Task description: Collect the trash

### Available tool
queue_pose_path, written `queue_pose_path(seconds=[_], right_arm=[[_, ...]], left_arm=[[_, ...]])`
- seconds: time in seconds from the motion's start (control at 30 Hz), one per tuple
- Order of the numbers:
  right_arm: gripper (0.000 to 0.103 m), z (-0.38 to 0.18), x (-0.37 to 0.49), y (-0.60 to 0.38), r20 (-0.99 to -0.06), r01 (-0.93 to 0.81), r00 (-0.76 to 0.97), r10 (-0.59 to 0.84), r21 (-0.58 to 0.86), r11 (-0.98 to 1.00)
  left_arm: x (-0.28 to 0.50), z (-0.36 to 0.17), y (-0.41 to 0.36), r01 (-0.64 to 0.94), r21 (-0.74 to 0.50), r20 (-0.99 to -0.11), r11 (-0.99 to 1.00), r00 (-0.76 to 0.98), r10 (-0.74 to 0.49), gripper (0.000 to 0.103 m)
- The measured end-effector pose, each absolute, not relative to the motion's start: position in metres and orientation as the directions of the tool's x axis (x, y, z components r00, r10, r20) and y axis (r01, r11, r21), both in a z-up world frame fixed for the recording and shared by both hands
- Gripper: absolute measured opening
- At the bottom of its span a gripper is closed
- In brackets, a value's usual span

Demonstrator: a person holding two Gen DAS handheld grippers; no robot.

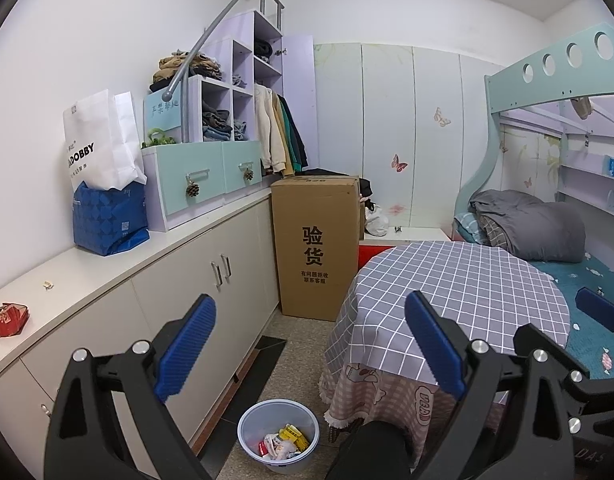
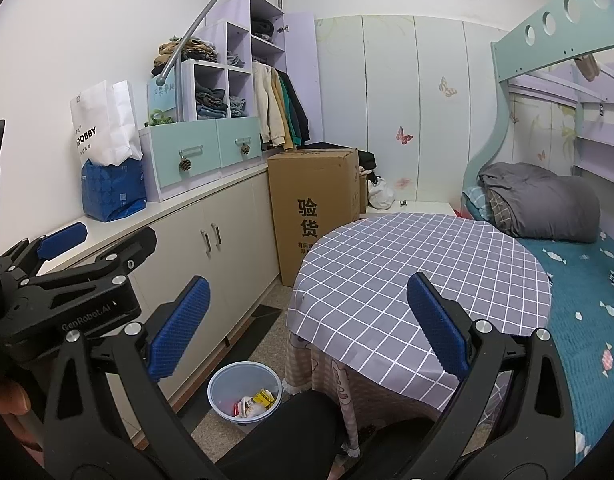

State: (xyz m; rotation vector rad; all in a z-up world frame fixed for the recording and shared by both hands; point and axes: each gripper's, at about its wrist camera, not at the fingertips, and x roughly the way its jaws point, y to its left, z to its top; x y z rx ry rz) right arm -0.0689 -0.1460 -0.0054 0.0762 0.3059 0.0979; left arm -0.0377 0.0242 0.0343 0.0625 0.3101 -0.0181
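While we hold both grippers up, this is the layout.
Trash: red wrapper [image 1: 9,319] and pale scrap [image 1: 47,285] at the worktop's [image 1: 107,272] near left end.
Jaws: left gripper [image 1: 307,344] and right gripper [image 2: 307,326] open, empty.
Nearer: ours on the left.
Bin [image 1: 278,434]: floor, below.

White walls, speckled floor [image 1: 303,332], bunk bed [image 1: 555,76], checked-cloth table [image 2: 419,264].
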Motion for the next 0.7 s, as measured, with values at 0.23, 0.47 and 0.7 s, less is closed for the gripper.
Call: queue_pose_path(seconds=[0.23,0.47,0.7], right_arm=[[0.097,-0.0058,-0.0703,-0.1450,-0.298,-0.086,0.948,0.110,0.091,0.992],[0.097,-0.0049,-0.0701,-0.1439,-0.298,-0.085,0.948,0.109,0.090,0.992],[0.097,-0.0057,-0.0708,-0.1431,-0.300,-0.086,0.948,0.110,0.092,0.992]], left_arm=[[-0.0381,0.0345,0.0248,0.030,0.060,-0.307,0.998,0.952,-0.010,0.094],[-0.0380,0.0344,0.0251,0.029,0.057,-0.307,0.998,0.952,-0.010,0.094],[-0.0380,0.0343,0.0261,0.029,0.062,-0.308,0.998,0.951,-0.008,0.094]])
